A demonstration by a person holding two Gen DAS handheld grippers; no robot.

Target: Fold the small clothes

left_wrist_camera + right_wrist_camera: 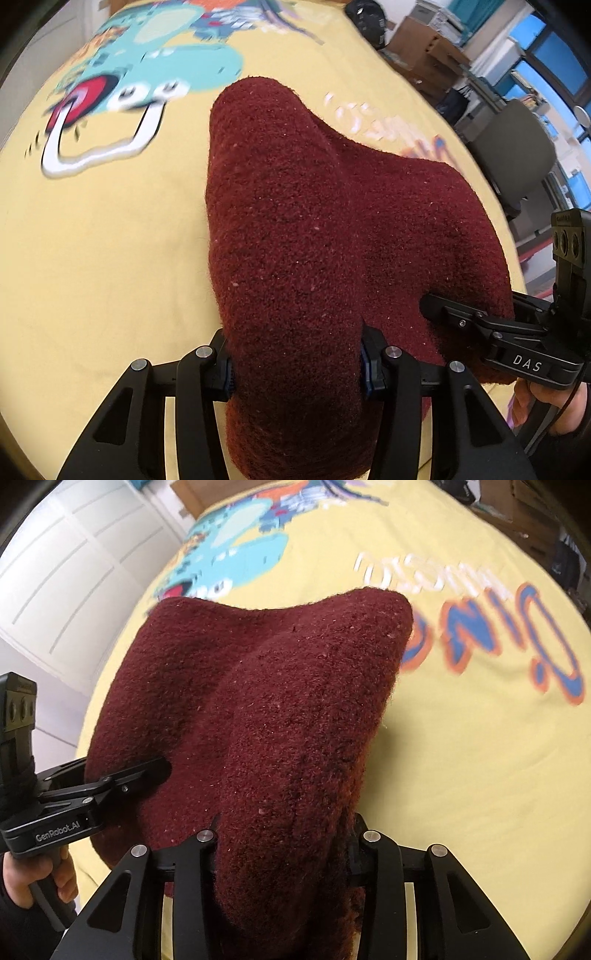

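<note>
Maroon knit garment (314, 236) is off the yellow printed sheet (103, 251) at its near edge, bunched up between both tools: left gripper (295, 369) and right gripper (284, 845) each have their fingers pinched on a thick fold of it. My take: keep both pinches level and move them together so the far end lands flat, and don't let go until the edges line up.

"DAS" on right gripper (436, 308) body; "GenRobot.AI" on left gripper (155, 771) body; sheet (480, 757) lettering blurred.
</note>
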